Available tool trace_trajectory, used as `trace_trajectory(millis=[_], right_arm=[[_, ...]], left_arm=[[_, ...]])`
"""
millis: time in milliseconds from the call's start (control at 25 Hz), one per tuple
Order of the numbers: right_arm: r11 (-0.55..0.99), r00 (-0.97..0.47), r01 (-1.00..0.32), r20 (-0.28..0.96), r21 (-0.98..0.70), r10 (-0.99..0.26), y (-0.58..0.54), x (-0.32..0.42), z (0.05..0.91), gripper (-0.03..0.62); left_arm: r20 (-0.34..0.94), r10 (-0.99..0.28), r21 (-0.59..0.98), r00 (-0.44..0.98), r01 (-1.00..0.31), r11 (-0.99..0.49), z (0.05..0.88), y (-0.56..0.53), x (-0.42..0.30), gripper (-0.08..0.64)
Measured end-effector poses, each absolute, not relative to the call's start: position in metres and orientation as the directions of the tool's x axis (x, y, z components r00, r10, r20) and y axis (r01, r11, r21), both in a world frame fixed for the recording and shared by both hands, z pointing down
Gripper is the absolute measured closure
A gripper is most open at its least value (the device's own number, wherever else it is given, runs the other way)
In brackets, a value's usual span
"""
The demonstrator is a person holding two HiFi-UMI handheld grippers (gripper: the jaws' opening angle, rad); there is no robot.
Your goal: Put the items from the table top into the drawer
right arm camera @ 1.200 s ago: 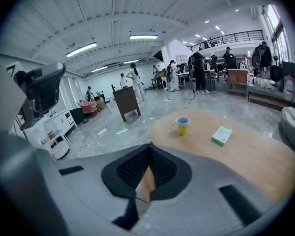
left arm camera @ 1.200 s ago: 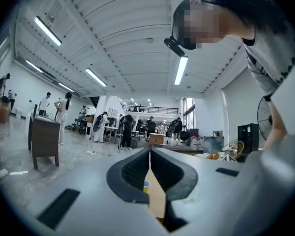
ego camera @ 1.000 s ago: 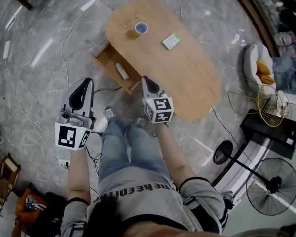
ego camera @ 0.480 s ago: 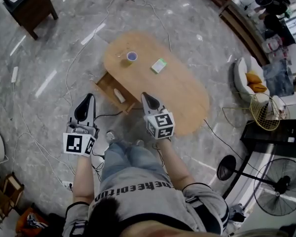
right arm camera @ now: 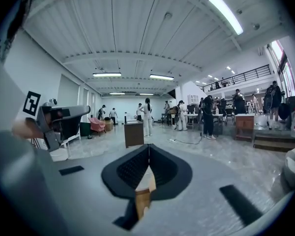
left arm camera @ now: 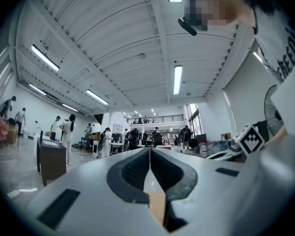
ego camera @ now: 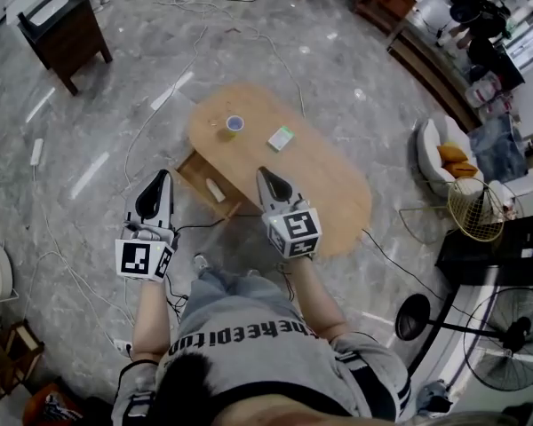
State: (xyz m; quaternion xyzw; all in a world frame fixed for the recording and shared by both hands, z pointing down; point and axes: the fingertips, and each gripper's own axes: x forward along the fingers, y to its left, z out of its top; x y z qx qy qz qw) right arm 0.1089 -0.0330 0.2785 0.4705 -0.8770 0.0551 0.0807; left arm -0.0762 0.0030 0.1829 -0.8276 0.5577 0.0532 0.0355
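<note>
The oval wooden table (ego camera: 320, 185) lies well below me in the head view. On its far end stand a blue-rimmed roll (ego camera: 234, 123) and a green and white box (ego camera: 281, 138). The drawer (ego camera: 198, 169) hangs open at the table's left side, with a white item (ego camera: 215, 189) inside. My left gripper (ego camera: 163, 177) is held high over the floor, left of the drawer, shut and empty. My right gripper (ego camera: 263, 174) hovers high above the table's near edge, shut and empty too. Both gripper views look level across the hall, with the left gripper (left arm camera: 149, 149) and right gripper (right arm camera: 148, 145) closed tip to tip.
A dark cabinet (ego camera: 67, 29) stands at the far left. Cables (ego camera: 160, 105) trail across the marble floor. A cushioned chair (ego camera: 440, 158), a wire basket (ego camera: 475, 207) and a standing fan (ego camera: 506, 335) are on the right. People stand far across the hall.
Both grippers have risen and the view has pulled up and away, so the table looks smaller and farther. Both grippers stayed shut.
</note>
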Motion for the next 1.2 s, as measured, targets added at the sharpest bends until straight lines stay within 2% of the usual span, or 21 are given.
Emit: trace_trajectory(millis=[600,1200], right_arm=[[0.555,-0.555,-0.831,0.018,0.027,-0.832,-0.004,0.141,0.201,0.597],[0.526,-0.530,-0.848,-0.079,0.066,-0.845,0.020,0.187,0.164,0.597]], left_arm=[[-0.241,-0.911,-0.031,0.334,-0.941,-0.337,0.126,0.038,-0.055,0.548],[-0.291,-0.915,-0.034,0.279,-0.959,-0.282,0.101,0.067,-0.029,0.546]])
